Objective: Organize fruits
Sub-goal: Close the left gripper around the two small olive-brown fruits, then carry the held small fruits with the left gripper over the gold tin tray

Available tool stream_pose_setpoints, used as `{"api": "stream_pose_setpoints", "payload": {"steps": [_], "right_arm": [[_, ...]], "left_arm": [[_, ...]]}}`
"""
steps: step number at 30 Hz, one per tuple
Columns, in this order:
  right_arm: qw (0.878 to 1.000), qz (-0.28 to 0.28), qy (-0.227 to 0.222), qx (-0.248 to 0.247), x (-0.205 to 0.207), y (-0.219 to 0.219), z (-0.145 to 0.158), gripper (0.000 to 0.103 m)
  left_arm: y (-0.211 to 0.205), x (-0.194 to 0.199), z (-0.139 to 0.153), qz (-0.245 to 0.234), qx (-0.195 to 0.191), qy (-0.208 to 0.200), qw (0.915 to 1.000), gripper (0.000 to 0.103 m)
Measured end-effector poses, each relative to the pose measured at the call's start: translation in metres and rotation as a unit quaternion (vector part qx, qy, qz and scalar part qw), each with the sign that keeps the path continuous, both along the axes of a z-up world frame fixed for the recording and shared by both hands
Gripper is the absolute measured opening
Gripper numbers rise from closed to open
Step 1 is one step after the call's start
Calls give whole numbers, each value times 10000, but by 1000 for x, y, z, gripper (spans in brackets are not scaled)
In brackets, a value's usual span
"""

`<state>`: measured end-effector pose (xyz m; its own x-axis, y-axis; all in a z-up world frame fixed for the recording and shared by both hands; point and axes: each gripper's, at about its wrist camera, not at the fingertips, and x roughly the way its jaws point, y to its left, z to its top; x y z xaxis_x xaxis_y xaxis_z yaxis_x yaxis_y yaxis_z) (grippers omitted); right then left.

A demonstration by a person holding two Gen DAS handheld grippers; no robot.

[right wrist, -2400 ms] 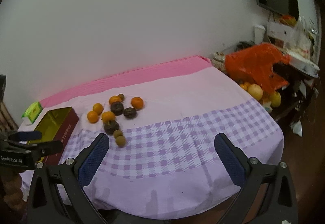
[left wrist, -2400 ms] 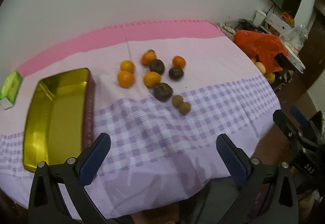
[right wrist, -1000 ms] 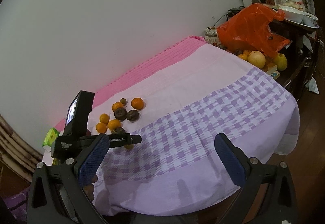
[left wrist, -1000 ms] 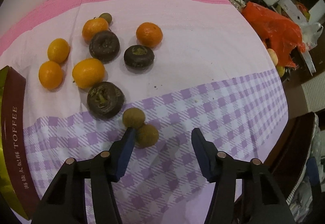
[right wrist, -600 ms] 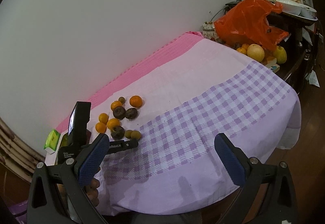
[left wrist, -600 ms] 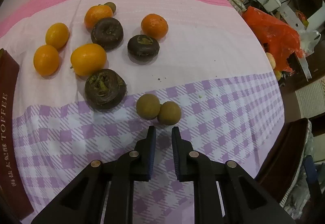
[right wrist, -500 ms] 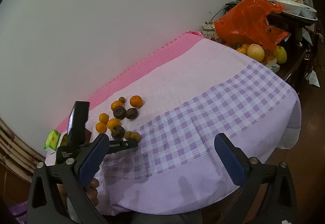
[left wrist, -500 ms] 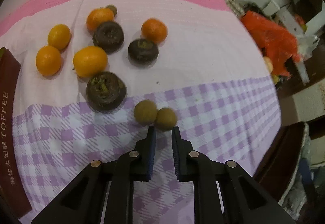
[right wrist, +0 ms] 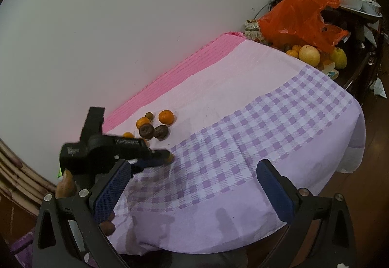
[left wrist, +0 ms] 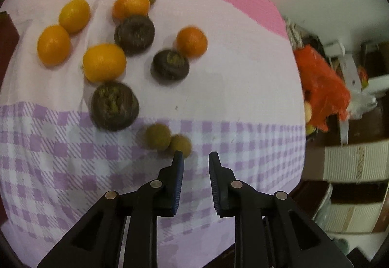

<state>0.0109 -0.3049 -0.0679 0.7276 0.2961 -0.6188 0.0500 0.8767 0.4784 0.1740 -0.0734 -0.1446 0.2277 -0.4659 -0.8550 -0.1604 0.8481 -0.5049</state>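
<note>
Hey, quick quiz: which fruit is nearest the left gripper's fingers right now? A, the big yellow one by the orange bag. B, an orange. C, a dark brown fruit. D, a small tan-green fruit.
D: the left gripper has its fingers right beside the nearer small tan-green fruit, not around it.

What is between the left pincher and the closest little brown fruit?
Nothing. In the left wrist view, the left gripper sits right beside the nearest small brown fruit, with only checked tablecloth showing.

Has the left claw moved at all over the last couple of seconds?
Yes. The left gripper has come in from the table edge toward the fruit pile; its fingertips now sit beside the two small brown fruits.
</note>
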Motion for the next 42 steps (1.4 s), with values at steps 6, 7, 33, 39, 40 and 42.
{"api": "stream_pose_setpoints", "payload": {"steps": [6, 7, 33, 39, 40, 42], "right_arm": [[9999, 12, 36, 155, -1, -4, -2, 103], [9999, 11, 35, 166, 0, -4, -2, 103], [9989, -9, 169, 445, 2, -10, -8, 103], [9990, -55, 168, 421, 1, -11, -8, 103], [9990, -77, 159, 405, 0, -11, -8, 103], [9991, -110, 152, 390, 0, -12, -8, 103]], "left_arm": [[6, 3, 2, 502, -137, 120, 9986, 55], [7, 3, 3, 573, -79, 159, 9982, 55], [14, 2, -18, 902, 474, 412, 9939, 38], [15, -3, -13, 522, 488, 202, 9972, 34], [15, -6, -9, 434, 481, 53, 9979, 26], [15, -13, -2, 193, 591, -169, 9979, 26]]}}
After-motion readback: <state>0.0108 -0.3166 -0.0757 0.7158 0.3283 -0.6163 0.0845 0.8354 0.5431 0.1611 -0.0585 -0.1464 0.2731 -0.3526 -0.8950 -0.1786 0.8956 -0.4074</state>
